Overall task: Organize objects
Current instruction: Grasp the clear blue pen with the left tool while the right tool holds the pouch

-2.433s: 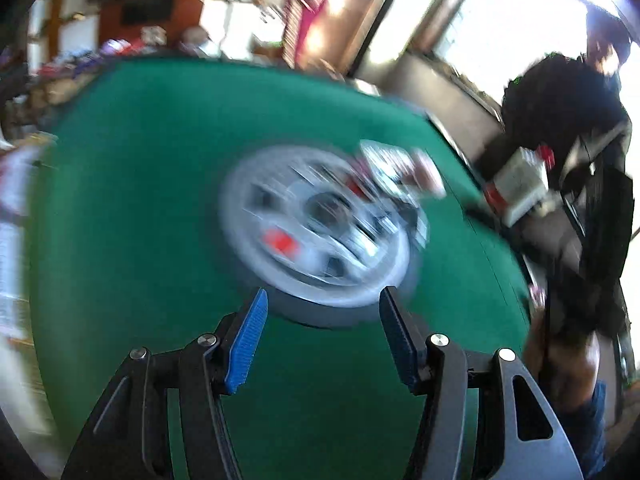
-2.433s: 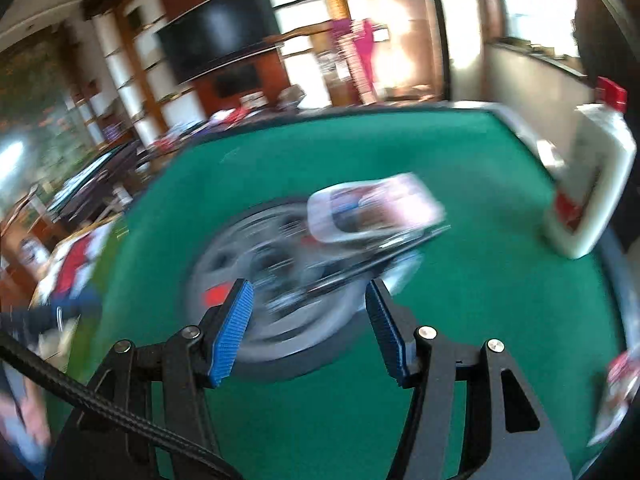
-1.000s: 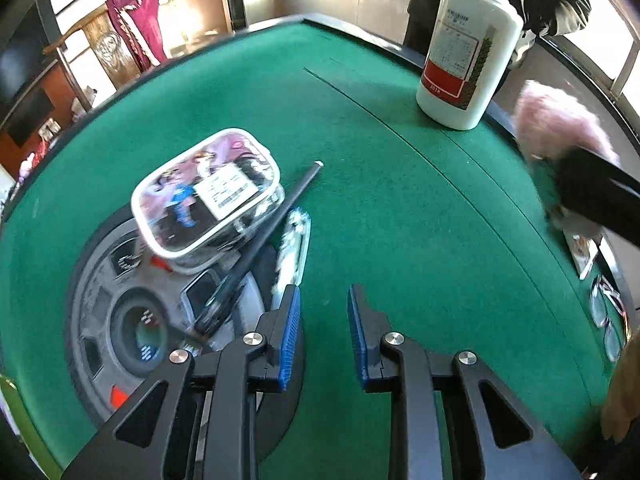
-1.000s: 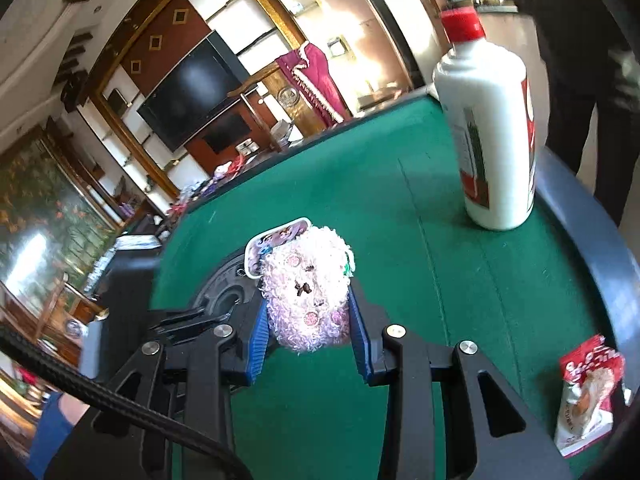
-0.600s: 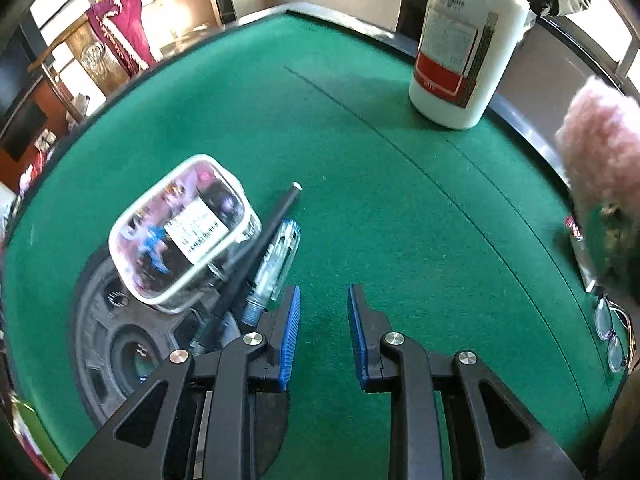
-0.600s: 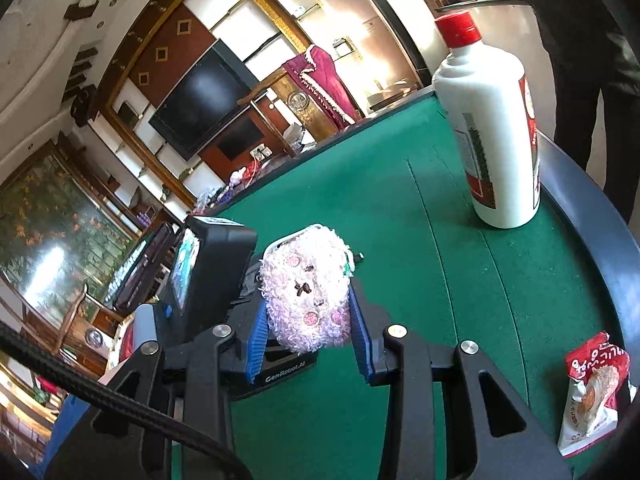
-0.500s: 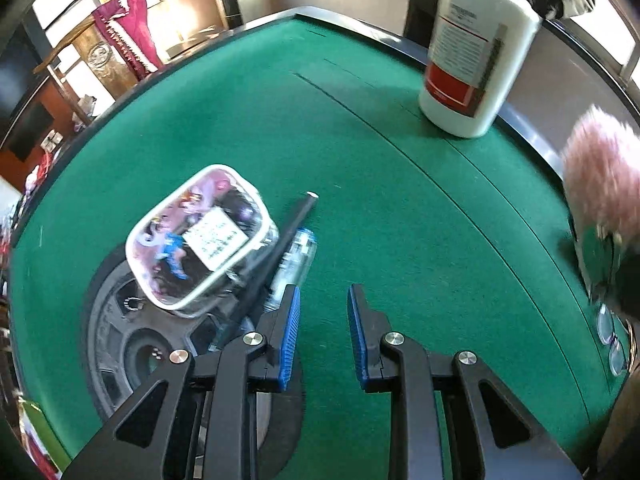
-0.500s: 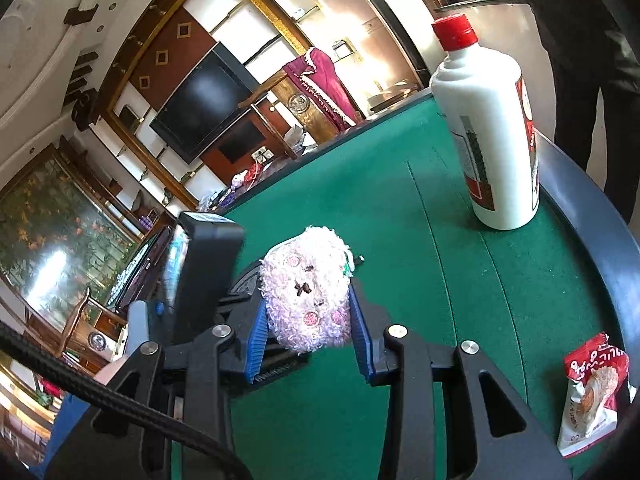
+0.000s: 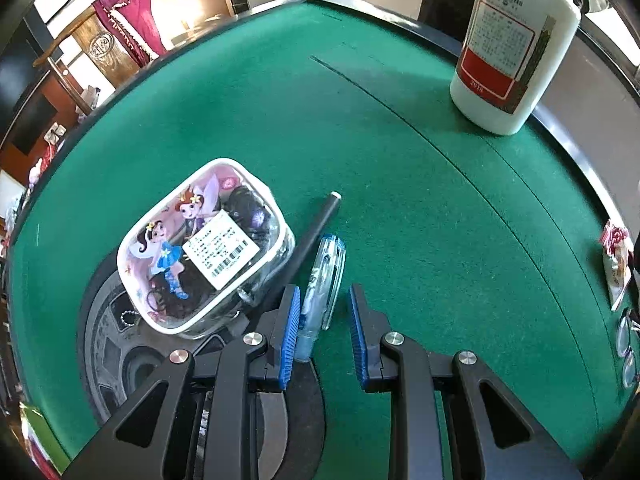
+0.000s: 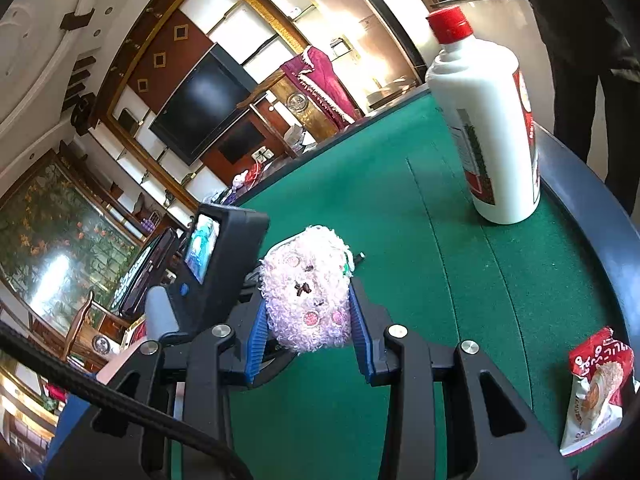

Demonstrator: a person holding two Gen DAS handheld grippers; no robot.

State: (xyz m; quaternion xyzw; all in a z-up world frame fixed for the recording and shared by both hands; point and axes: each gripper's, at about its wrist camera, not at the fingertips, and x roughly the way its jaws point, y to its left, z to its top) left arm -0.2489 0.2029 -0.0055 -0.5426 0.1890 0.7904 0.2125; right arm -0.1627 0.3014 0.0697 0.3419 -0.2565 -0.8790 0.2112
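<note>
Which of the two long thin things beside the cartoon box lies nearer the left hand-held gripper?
The clear blue-capped pen; its end sits between the left hand-held gripper fingers, while the black stick lies beside it.

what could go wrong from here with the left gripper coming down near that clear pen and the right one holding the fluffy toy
1. The left gripper stands narrowly open over the clear pen, whose lower end lies beside the left pad; closing may catch only the tip, so it could slip or roll.
2. The black rod and cartoon pouch lie close by; the finger could nudge them.
3. The right gripper squeezes only the pink plush toy's soft sides, so it could slip.
</note>
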